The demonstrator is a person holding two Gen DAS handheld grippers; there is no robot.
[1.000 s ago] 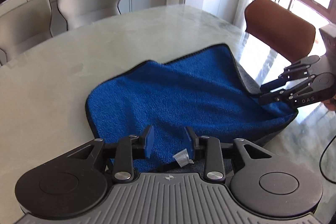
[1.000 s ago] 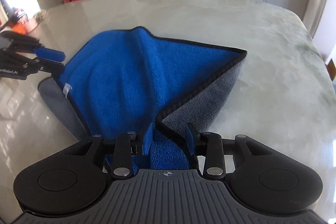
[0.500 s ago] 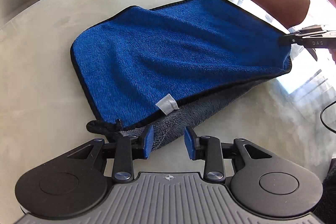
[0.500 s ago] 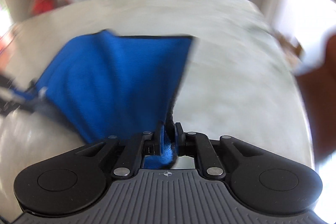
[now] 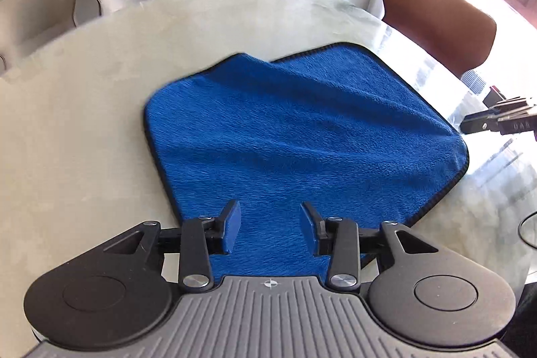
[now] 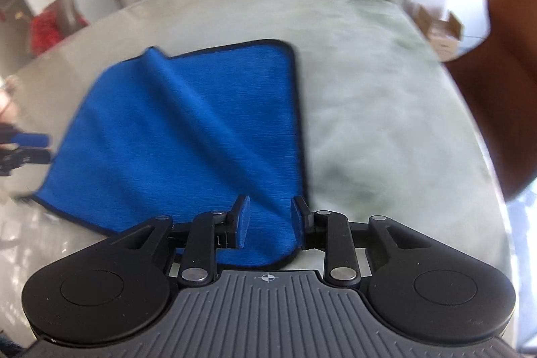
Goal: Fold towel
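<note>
— Towel (image 5: 295, 136) lies mid-frame on the table (image 5: 84, 123), blue side up, folded once we judge.
— So our left gripper (image 5: 270, 228) and right gripper (image 6: 268, 220) gape, holding nothing; each hovers over a near corner, ready for another fold.

The right wrist view is smeared by motion blur, so the towel (image 6: 188, 130) shows no pile. The left gripper (image 6: 23, 148) is cut off by that frame's left edge — only blurred fingertips show. In the left wrist view, the right gripper (image 5: 500, 123) runs off the right edge (its lettering unreadable), and the towel's near edge is hidden behind the left gripper's own body.
</note>
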